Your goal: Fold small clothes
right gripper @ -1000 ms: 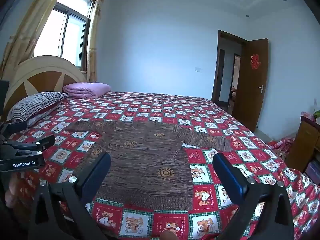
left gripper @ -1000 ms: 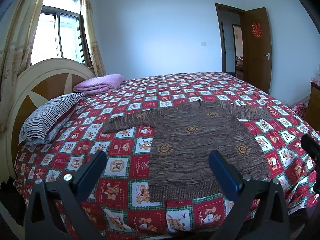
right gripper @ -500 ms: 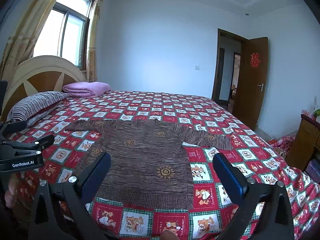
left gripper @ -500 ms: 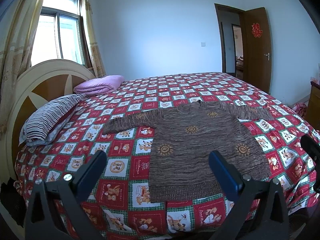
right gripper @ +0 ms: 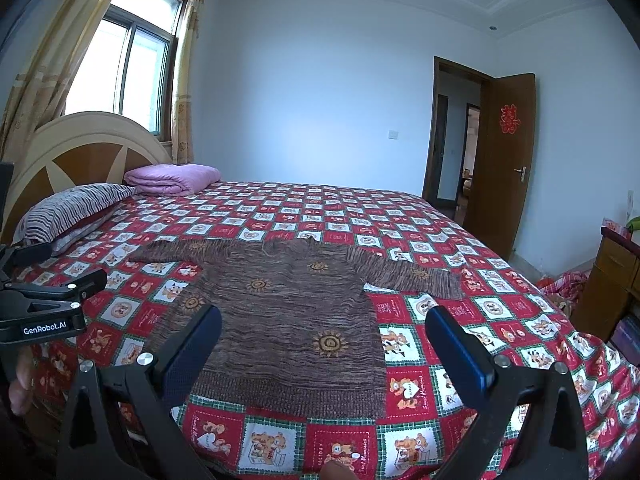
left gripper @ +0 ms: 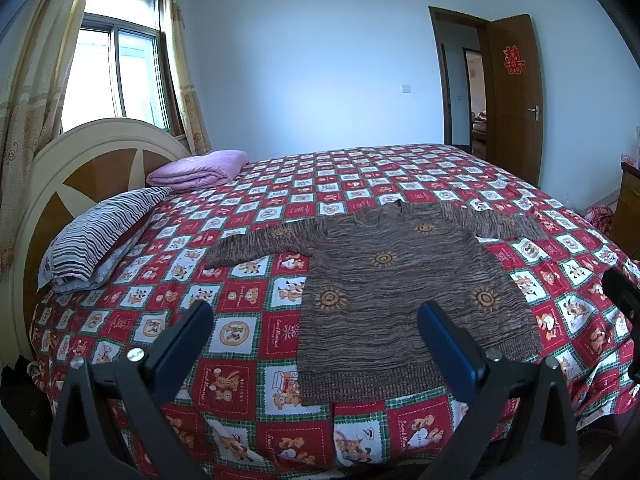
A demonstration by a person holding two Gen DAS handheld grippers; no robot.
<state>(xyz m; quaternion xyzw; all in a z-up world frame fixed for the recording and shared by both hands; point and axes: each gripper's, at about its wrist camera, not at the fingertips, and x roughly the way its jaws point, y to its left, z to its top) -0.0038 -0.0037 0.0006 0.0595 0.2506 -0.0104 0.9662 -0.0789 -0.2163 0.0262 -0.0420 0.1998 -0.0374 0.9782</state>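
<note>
Brown sweater (left gripper: 404,300) lies flat on a checked bedspread (left gripper: 248,328) (pillows far left); left gripper (left gripper: 316,344) and right gripper (right gripper: 324,344) hover wide open, empty.

The left gripper (left gripper: 316,328) is held with its two blue-padded fingers (left gripper: 444,348) spread wide apart, and nothing is between them. The right gripper (right gripper: 322,334) is in the same state: its fingers (right gripper: 456,348) are far from each other and they grip nothing. In the right wrist view the left gripper appears at the left edge, level with the right one, and fingertips of the person's hand (right gripper: 20,380) are visible under its black body.
</note>
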